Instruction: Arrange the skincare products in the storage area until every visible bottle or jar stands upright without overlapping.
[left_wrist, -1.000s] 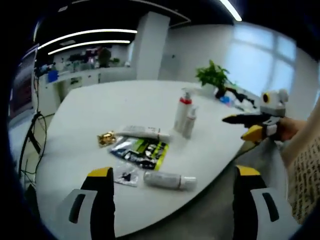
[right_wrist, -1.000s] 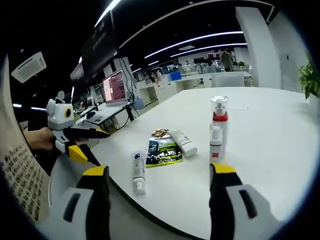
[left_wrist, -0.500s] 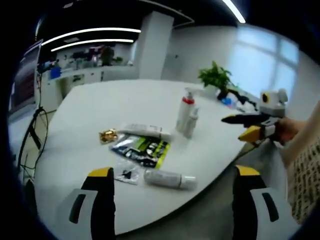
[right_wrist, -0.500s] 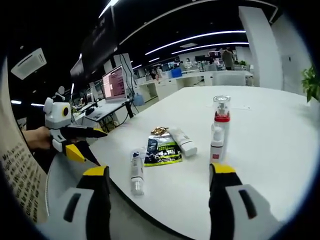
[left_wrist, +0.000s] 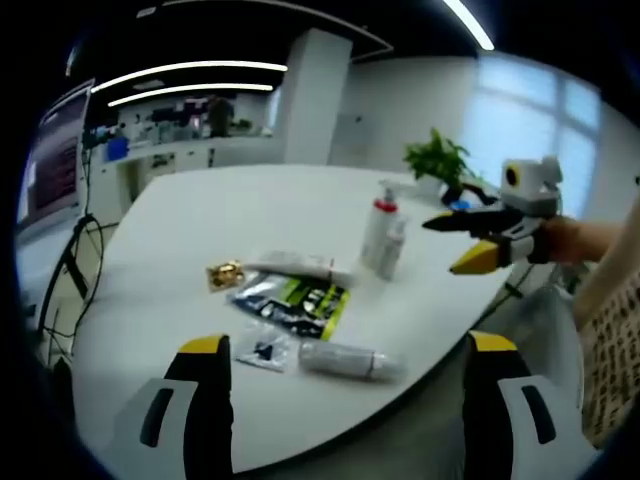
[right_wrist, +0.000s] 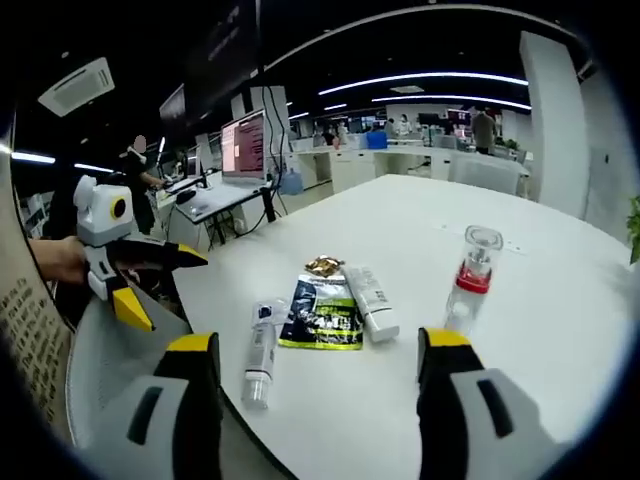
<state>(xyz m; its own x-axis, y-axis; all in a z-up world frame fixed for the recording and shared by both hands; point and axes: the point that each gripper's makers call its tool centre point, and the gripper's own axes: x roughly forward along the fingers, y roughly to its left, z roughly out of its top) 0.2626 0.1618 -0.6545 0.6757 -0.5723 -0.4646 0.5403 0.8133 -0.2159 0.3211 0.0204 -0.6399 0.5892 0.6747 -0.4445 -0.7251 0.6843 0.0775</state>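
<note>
On the white table (left_wrist: 200, 215) a tall pump bottle with a red collar (left_wrist: 381, 228) stands upright with a small bottle (left_wrist: 394, 250) beside it. A white tube (left_wrist: 300, 265), a gold item (left_wrist: 227, 273), a black-and-green sachet (left_wrist: 290, 300), a small clear sachet (left_wrist: 262, 350) and a second tube (left_wrist: 348, 358) lie flat near the front edge. My left gripper (left_wrist: 348, 343) is open, short of the table. My right gripper (left_wrist: 440, 247) hovers open, right of the bottles. The right gripper view shows the pump bottle (right_wrist: 472, 285), sachet (right_wrist: 322, 312), tubes (right_wrist: 372, 300) (right_wrist: 260, 355), my right gripper (right_wrist: 320, 342) and left gripper (right_wrist: 175, 292), both open.
A potted plant (left_wrist: 440, 160) stands at the table's far side. Desks with monitors (right_wrist: 245, 145) and a person (right_wrist: 140, 165) are behind. A grey chair (right_wrist: 100, 350) sits by the table's edge. The table's far half (right_wrist: 480, 220) is bare.
Both cameras have shifted. In the left gripper view the right gripper has risen and come a little toward the bottles. The products on the table lie as before.
</note>
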